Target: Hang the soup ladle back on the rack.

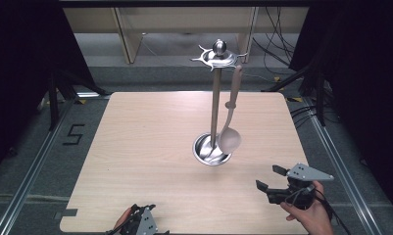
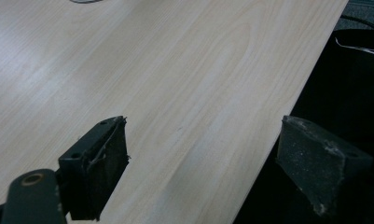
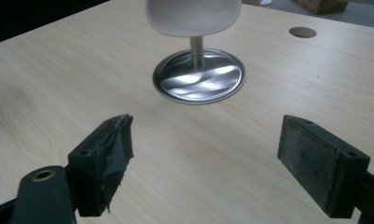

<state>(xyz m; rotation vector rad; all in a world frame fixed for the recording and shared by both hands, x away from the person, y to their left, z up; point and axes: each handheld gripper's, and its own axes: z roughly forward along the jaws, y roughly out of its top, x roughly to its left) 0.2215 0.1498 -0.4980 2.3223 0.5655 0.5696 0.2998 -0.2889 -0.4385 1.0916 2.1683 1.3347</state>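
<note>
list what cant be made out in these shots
- Left gripper, high view: cut off by the bottom edge.
- Ladle, right gripper view: handle cut off by the top edge.
- Stand's hooks, high view: too small to tell how the ladle hangs.
- Stand base, left gripper view: a sliver at the top edge.

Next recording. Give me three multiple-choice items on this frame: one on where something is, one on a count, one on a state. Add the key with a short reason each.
1. Where does the ladle hang?
A. From the stand's top ring
B. Flat on the table
C. In the right gripper

2. How many utensils hang on the stand?
A. Three
B. One
C. None

3. How do the right gripper's jaws stand?
A. Shut on the ladle
B. Shut on nothing
C. Open, holding nothing

Key: 1 A, its handle runs up to the ring in the high view. 2 B, the ladle alone hangs there. 3 C, the right gripper view shows bare table between the jaws.
</note>
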